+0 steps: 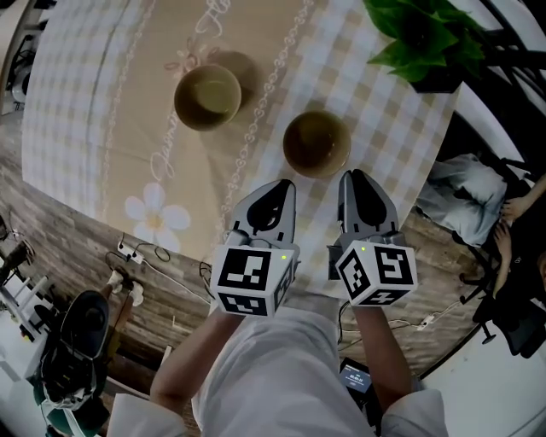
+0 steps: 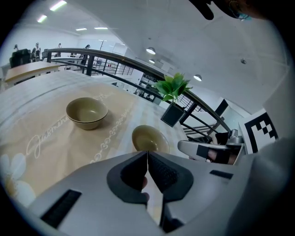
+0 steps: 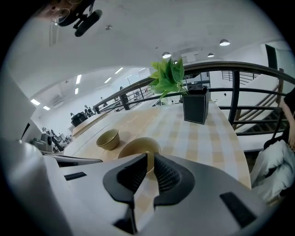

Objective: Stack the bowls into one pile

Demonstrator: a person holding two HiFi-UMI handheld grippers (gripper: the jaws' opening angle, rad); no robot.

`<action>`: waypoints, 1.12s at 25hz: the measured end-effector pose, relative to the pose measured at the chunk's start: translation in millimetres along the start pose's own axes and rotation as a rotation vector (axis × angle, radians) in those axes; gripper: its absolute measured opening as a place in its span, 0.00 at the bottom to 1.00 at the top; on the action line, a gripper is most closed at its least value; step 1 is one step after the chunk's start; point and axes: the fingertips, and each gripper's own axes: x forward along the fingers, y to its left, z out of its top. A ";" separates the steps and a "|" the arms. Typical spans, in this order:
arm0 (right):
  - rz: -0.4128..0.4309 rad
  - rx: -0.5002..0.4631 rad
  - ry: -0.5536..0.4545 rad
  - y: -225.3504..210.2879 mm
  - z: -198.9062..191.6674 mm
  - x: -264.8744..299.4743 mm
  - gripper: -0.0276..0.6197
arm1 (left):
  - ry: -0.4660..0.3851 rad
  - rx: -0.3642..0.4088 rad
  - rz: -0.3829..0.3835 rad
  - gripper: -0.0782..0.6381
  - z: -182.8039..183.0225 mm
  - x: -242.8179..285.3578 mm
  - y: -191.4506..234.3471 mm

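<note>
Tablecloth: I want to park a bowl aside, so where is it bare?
Widest bare stretch: checked cloth left of the far bowl, down to the flower print. A narrower strip lies between the near bowl and the plant. Crowded: the near edge, where the left gripper and right gripper hang beside the near bowl.

No plain readable text, brand or number anywhere.

- Tablecloth on desk: pale cursive script running along beige band. Looping letters, first perhaps capital G, rest not legible. More of same script at far end in head view, also unreadable.
- Left cube on left gripper and right cube on right gripper: black-and-white square marker patterns only, no letters or digits.
- Small lit screen low in head view: content too small to read.
</note>
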 end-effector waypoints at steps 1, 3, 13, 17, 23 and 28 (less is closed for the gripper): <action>-0.004 0.003 0.000 -1.6 0.0 3.9 0.11 | -0.006 -0.009 0.005 0.14 1.7 2.3 2.8; -0.011 0.010 0.005 -4.3 -0.7 11.6 0.11 | -0.012 -0.022 0.006 0.14 4.4 6.7 6.6; -0.053 0.026 0.033 -17.8 1.5 38.7 0.11 | 0.003 -0.054 0.046 0.14 8.2 30.1 22.4; -0.062 0.026 0.048 -20.7 -1.0 45.4 0.11 | -0.004 -0.067 0.058 0.14 9.9 34.5 27.3; -0.081 0.002 0.075 -23.8 -4.8 52.1 0.10 | 0.007 -0.072 0.072 0.14 7.5 35.9 31.1; -0.051 0.005 0.053 -18.2 0.6 55.7 0.10 | 0.003 -0.070 0.091 0.14 4.8 31.0 36.5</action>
